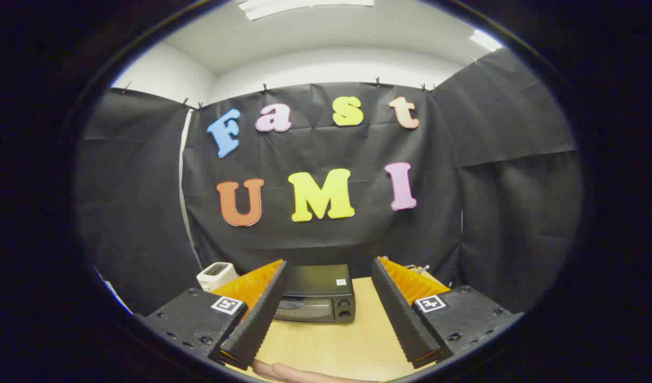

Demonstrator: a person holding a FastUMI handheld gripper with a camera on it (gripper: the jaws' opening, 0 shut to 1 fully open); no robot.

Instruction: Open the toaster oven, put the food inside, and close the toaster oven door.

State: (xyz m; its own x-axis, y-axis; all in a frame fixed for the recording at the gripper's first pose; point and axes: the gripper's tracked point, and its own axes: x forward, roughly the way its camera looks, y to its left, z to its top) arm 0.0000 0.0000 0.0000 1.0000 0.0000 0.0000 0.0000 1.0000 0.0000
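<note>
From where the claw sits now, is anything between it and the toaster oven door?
Nothing visible. The claw is open, and the black toaster oven stands beyond its fingers on the wooden table, door closed, with bare tabletop in between. A white toaster stands off to the side, clear of the path.

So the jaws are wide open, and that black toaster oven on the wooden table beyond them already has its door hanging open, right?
Not quite. The gripper view shows the toaster oven with its door shut, the glass front upright beside the two knobs. The rest holds: the gripper has its jaws wide open, holding nothing, and the oven sits on the wooden table beyond them.
</note>
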